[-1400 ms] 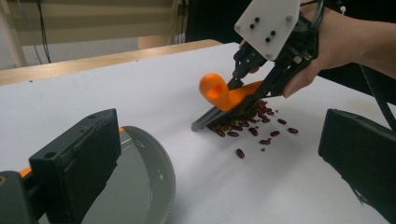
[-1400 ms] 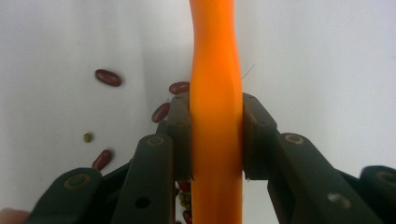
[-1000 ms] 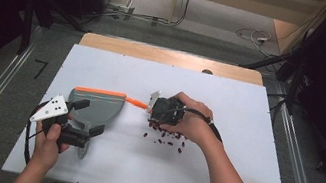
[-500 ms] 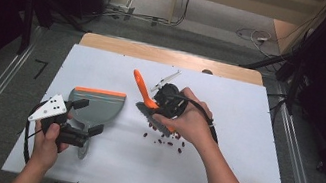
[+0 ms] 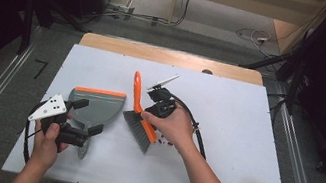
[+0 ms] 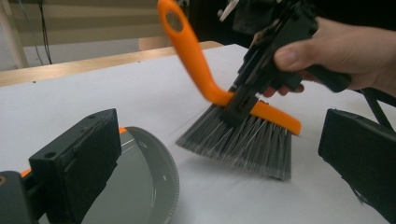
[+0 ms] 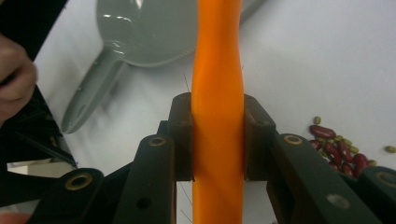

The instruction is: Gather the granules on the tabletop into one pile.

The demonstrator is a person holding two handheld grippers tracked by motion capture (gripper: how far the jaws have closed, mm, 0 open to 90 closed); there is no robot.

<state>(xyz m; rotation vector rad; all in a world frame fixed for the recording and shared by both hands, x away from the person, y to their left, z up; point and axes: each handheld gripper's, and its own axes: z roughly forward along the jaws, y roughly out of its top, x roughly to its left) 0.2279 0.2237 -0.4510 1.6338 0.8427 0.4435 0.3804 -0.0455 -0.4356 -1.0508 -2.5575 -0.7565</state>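
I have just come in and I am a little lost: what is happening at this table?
A person is sweeping up spilled beans. The right gripper is clamped on the orange brush, bristles down on the white table. The left gripper, jaws open, sits by the grey dustpan. The beans lie loose on the table, none in the pan.

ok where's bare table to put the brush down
The far strip of the table behind the dustpan is bare, and so is the right side past the cable. It is crowded between the dustpan, the brush and the beans.
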